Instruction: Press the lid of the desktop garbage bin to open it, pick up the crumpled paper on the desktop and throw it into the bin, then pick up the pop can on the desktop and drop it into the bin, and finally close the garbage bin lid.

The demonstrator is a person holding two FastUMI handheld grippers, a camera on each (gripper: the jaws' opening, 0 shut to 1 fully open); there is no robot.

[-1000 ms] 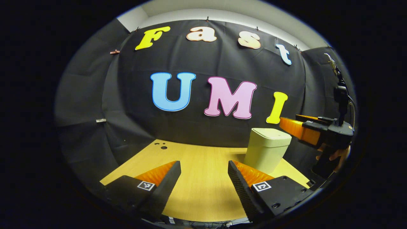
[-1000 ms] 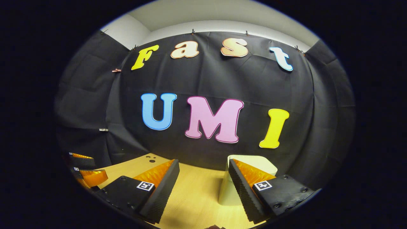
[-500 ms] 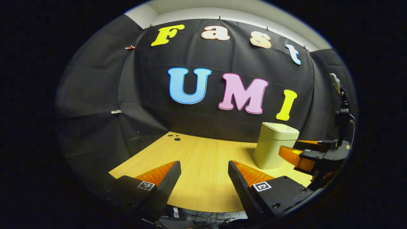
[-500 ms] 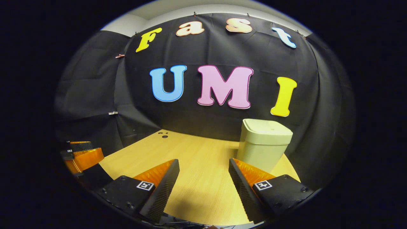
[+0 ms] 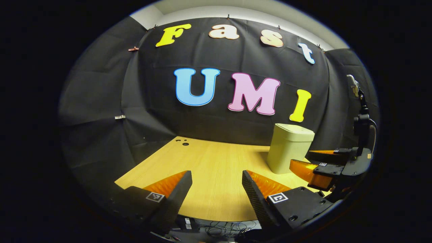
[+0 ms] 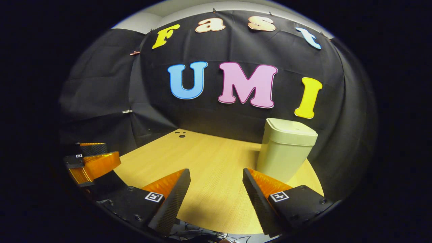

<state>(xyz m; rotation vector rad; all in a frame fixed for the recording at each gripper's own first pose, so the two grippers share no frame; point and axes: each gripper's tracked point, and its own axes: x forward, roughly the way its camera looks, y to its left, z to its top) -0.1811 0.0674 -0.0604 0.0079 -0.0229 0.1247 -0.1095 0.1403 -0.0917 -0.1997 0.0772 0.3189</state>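
Garbage bin (image 6: 287, 152): we recorded smooth, matt plastic with a faint sheen along the lid's (image 6: 292, 127) edge. Surface (image 6: 212, 168): we logged wood-look laminate, fine straight grain, satin finish. Booth wall (image 5: 101, 101): matt cloth, creased and folded where we saw it. Left tool (image 5: 216, 195) and right tool (image 6: 216, 195): we noted ribbed, rough inner faces on the fingers (image 5: 251, 195) and matt hard plastic mounts.

One garbage bin (image 5: 289, 148) with its lid shut, one wooden table (image 5: 209, 175), two claws.
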